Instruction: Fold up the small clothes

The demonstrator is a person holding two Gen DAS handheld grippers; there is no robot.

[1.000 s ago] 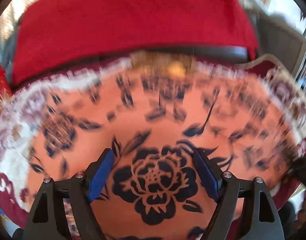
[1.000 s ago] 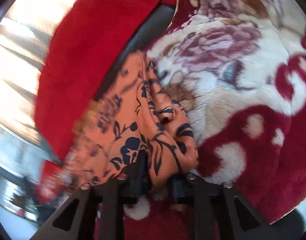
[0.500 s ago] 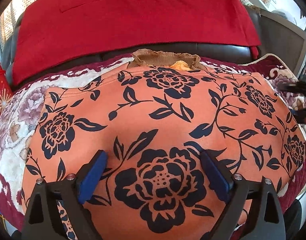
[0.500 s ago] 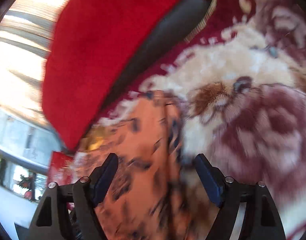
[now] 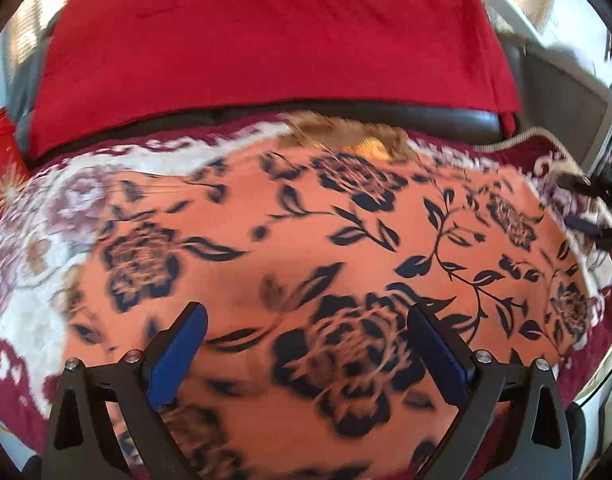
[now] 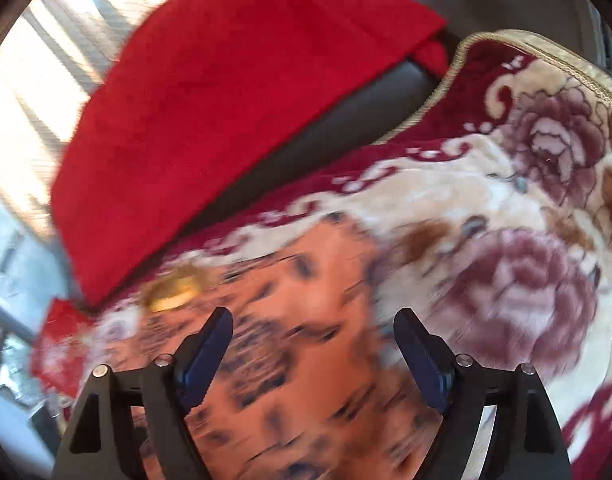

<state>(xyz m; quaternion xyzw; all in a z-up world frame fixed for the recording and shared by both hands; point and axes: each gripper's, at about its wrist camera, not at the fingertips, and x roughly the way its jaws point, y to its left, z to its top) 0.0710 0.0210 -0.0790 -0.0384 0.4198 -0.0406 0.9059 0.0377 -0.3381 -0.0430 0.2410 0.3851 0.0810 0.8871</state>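
- Left wrist view: the left gripper (image 5: 306, 344) hangs over the orange flowered garment (image 5: 306, 240), its blue fingers (image 5: 178, 352) spread wide and having just opened further — cloth shows between them, not pinched. The garment lies flat on the plush flowered blanket (image 5: 30, 280); a red cloth (image 5: 266, 48) sits at 12 o'clock, and the right gripper's tips (image 5: 589, 208) show at 3 o'clock.
- Right wrist view: the right gripper (image 6: 311, 344) has just been opening — fingers (image 6: 206, 348) wide, nothing clamped. The garment (image 6: 298, 340), blurred, lies below them; blanket (image 6: 505, 220) at 3 o'clock, red cloth (image 6: 226, 100) at 11 o'clock.
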